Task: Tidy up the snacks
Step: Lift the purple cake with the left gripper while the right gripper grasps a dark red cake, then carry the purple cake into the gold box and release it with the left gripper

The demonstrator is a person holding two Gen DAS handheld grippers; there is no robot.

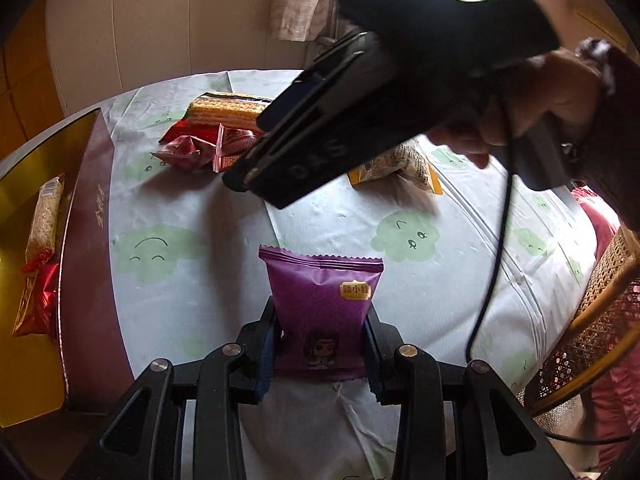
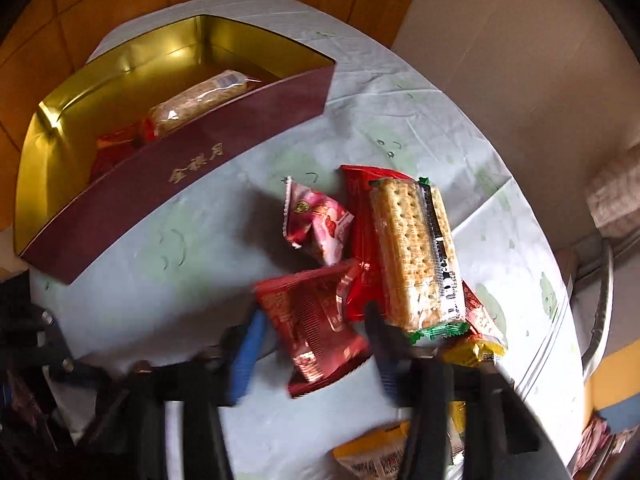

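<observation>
My left gripper (image 1: 322, 334) is shut on a purple snack packet (image 1: 322, 304) and holds it upright above the table. The maroon box with a gold inside (image 1: 86, 240) stands to its left; it holds a long cracker pack (image 1: 44, 216) and a red packet (image 1: 36, 308). In the right wrist view my right gripper (image 2: 316, 332) is open, its fingers on either side of a dark red packet (image 2: 316, 328) lying on the table. Beside it lie a pink packet (image 2: 320, 224), a biscuit pack (image 2: 416, 252) and a bright red packet (image 2: 360, 216). The box (image 2: 192, 168) is at the far left.
The table has a pale cloth with green faces (image 1: 404, 236). An orange-yellow packet (image 1: 404, 164) lies further back, partly behind the right gripper's body (image 1: 360, 112). A wicker chair (image 1: 600, 320) stands at the right. A cable (image 1: 496, 264) hangs from the right hand.
</observation>
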